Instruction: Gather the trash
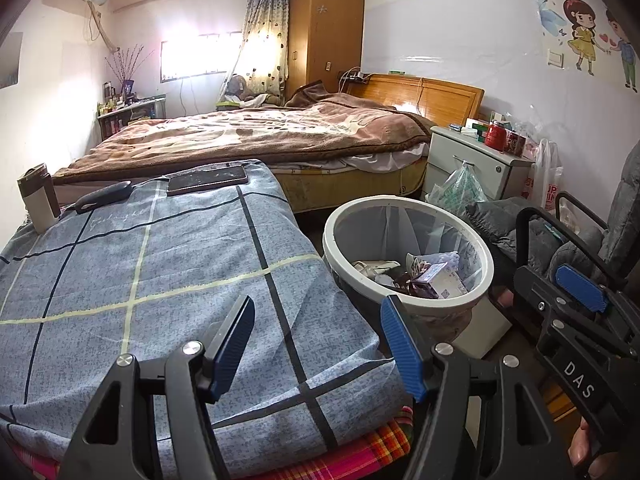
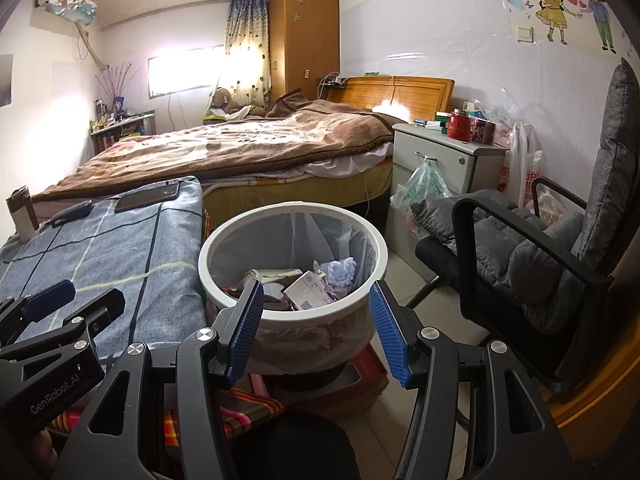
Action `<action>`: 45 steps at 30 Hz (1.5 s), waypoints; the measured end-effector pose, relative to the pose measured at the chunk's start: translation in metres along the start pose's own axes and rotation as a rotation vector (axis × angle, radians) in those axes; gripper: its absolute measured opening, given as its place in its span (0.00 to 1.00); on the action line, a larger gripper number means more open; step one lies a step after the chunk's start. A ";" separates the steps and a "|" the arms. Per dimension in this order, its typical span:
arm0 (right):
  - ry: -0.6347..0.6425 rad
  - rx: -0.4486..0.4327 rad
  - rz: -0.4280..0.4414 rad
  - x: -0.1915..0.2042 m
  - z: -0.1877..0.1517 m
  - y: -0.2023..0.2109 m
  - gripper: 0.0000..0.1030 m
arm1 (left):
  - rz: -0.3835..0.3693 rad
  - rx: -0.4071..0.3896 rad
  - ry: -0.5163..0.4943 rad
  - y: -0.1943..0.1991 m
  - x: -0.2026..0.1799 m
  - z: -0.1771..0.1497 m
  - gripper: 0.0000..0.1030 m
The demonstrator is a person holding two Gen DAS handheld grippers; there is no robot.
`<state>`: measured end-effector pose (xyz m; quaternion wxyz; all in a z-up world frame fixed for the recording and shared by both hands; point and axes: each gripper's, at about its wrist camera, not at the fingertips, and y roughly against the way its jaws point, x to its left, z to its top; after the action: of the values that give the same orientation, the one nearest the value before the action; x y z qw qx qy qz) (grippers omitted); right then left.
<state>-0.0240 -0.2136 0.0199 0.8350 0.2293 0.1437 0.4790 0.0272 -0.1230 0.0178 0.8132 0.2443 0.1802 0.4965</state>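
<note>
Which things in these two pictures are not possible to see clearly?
- White round trash bin: its bottom, in both views, hidden by its own rim and the litter.
- Printed text on the pale carton inside: too small.
- Window: washed out by glare.
- Grey padded chair: cut off by the left wrist view's edge.

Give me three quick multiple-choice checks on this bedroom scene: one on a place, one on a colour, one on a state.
1. Where does the phone lie?
A. On the blue checked cloth
B. In the bin
C. On the nightstand

2. What colour is the rim of the waste bin?
A. Red
B. White
C. Green

3. What state is the right gripper in?
A. Shut on a carton
B. Shut on nothing
C. Open, holding nothing

Answers: 1 A, it rests flat at the far end of the cloth. 2 B, the round rim shows white in both views. 3 C, its blue pads stand apart with only the bin beyond them.
</note>
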 end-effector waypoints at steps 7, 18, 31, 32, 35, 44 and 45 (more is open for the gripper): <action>0.002 0.001 -0.003 0.001 0.000 0.000 0.55 | 0.029 0.000 -0.009 -0.002 -0.001 0.000 0.66; 0.003 0.004 0.000 0.002 -0.001 0.000 0.55 | 0.024 0.001 0.000 -0.004 0.001 -0.002 0.66; 0.001 0.008 0.001 0.002 -0.003 -0.001 0.55 | 0.032 0.002 -0.007 -0.005 0.001 -0.003 0.66; 0.002 0.009 0.001 0.003 -0.003 -0.001 0.55 | 0.031 0.003 -0.008 -0.005 0.001 -0.003 0.66; 0.002 0.010 0.002 0.002 -0.004 -0.002 0.55 | 0.028 0.006 -0.006 -0.005 0.001 -0.003 0.66; 0.003 0.012 0.002 0.002 -0.004 -0.002 0.55 | 0.028 0.007 0.000 -0.006 0.002 -0.003 0.66; 0.002 0.012 0.001 0.002 -0.003 -0.002 0.55 | 0.029 0.008 -0.001 -0.006 0.002 -0.003 0.66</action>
<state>-0.0229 -0.2116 0.0160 0.8332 0.2339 0.1473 0.4790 0.0306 -0.1229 0.0118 0.8050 0.2504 0.1781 0.5075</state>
